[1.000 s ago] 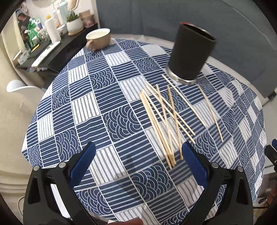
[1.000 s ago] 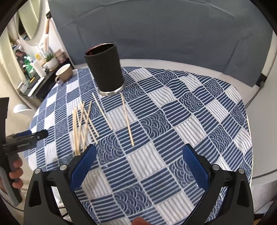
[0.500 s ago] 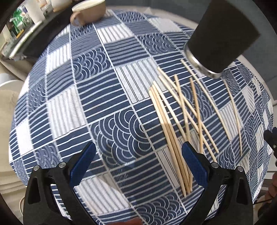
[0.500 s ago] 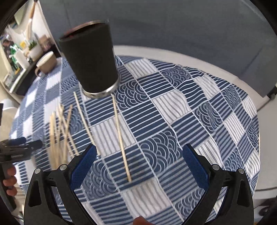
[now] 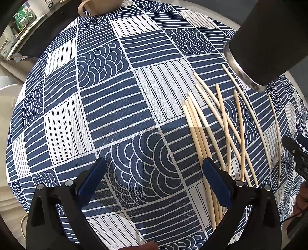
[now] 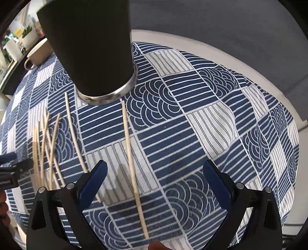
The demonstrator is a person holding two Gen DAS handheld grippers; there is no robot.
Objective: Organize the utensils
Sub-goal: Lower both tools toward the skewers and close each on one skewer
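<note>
left gripper (image 5: 154,169): blue-padded fingers spread wide, nothing held, low over blue-and-white patterned cloth on round counter (image 5: 107,107) | right gripper (image 6: 155,173): fingers wide, empty, lone thin wooden stick (image 6: 130,159) seen between them | scattered pale wooden sticks (image 5: 217,123): lying crossed at frame right, below tall black cylindrical cup with metal base (image 5: 269,40) | beige ceramic mug (image 5: 98,5): top edge

The chopsticks (image 5: 200,127) look like pale, bare wood with a dull, smooth finish. The cup (image 6: 92,48) is matt black with a shiny metal band at its base. A woven cloth (image 5: 115,107) covers the counter, its weave coarse. The mug (image 5: 98,5) has a smooth beige glaze.
</note>
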